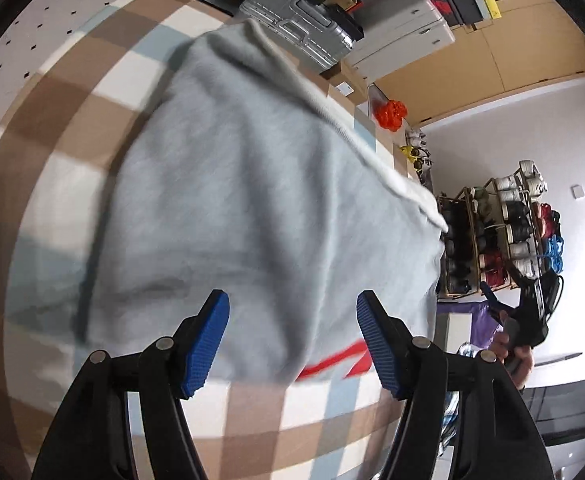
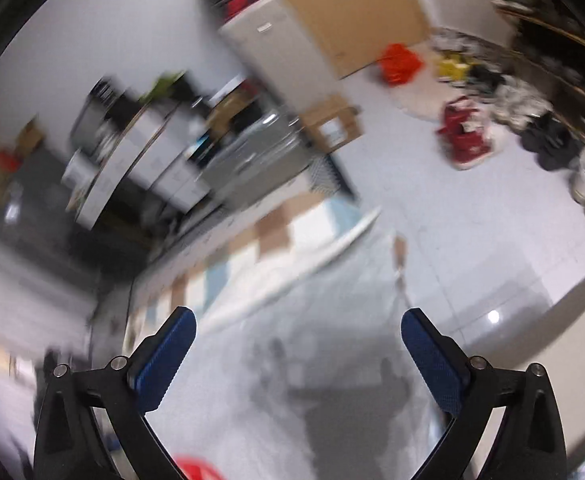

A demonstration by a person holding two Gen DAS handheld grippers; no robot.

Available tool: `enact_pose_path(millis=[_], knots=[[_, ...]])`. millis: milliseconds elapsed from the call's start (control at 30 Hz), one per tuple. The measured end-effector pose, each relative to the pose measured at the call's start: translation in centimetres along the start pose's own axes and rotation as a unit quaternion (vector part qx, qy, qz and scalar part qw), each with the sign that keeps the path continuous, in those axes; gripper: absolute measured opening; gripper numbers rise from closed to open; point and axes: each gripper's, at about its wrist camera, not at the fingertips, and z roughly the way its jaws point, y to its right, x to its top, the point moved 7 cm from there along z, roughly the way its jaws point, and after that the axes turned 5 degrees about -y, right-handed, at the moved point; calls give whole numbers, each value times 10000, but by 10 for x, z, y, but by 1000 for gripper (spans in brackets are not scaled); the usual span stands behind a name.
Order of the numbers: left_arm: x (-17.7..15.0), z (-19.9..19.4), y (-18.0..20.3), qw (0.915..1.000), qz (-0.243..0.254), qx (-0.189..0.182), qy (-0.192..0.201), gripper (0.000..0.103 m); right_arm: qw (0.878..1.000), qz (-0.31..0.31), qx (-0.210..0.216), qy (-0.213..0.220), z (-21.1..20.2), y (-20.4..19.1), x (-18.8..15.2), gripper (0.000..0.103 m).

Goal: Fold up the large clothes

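In the left wrist view, a large pale grey fleece garment (image 1: 252, 200) is lying spread over a surface covered by a checked cloth of beige, white and pale blue squares (image 1: 72, 128), filling the middle of the frame from the upper centre down to the lower centre. A white ribbed edge is running along its upper right side, and a red printed mark is showing at its lower right, just beside the right blue pad. The left gripper (image 1: 292, 344) is hovering at the bottom of the frame with its black arms and ridged blue pads standing apart; nothing is pinched between them, and the garment's near edge is lying behind the gap. At the right edge, a person's hand (image 1: 516, 356) is holding the black handle of the other tool. A silver hard-shell suitcase (image 1: 300, 20) is sitting at the upper centre, an orange-red crumpled bag (image 1: 390, 114) right of centre, and a wooden rack of spools (image 1: 500, 232) at the right.

The right wrist view is heavily blurred. The right gripper (image 2: 298, 356) is sitting at the bottom with its blue pads spread wide and holding nothing. The grey garment (image 2: 312, 360) is lying under and beyond the pads in the lower centre, with the checked cloth (image 2: 252, 248) showing at centre left. A pale tiled floor (image 2: 472, 220) is filling the right half.
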Motion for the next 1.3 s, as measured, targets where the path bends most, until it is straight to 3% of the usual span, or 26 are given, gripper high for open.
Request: enact_pose_path(millis=[133, 267, 367, 467, 600, 767, 833, 967, 1067, 1133, 1167, 1233, 1300], knots=[[-25, -5, -23, 9995, -294, -67, -1, 61, 9955, -439, 554, -628, 6, -17, -90, 103], [-44, 6, -29, 9977, -554, -354, -158, 61, 9811, 15, 1583, -1113, 14, -20, -166, 103], [-47, 14, -36, 9937, -856, -697, -179, 61, 9712, 542, 1917, -1306, 28, -14, -194, 103], [-41, 16, -40, 9897, -1102, -913, -21, 61, 9632, 1295, 2061, -1140, 47, 2, -195, 103], [-25, 14, -47, 9795, -1530, -1276, 304, 61, 9564, 1812, 2135, -829, 60, 10, -175, 103], [0, 12, -59, 9712, -1764, -1490, 588, 63, 9680, 1805, 1593, -706, 76, 8, -163, 103], [6, 10, -61, 9685, -1827, -1558, 658, 63, 9685, 1874, 1552, -535, 83, -3, -162, 103], [21, 7, -66, 9635, -1963, -1663, 742, 65, 9824, 1526, 1048, -244, 85, -15, -155, 103], [33, 6, -64, 9586, -2089, -1758, 813, 65, 9841, 1542, 870, 163, 85, -22, -144, 99], [34, 6, -53, 9605, -2044, -1666, 887, 64, 9847, 1571, 682, 316, 85, -21, -139, 90], [38, 3, -52, 9610, -2001, -1651, 955, 62, 9854, 1558, 561, 405, 84, -18, -141, 77], [32, 2, -56, 9643, -1937, -1490, 1021, 34, 9861, 1563, 315, 474, 86, -14, -139, 42], [34, 2, -56, 9672, -1843, -1359, 1104, 25, 9847, 1624, 375, 517, 82, -1, -143, 32]])
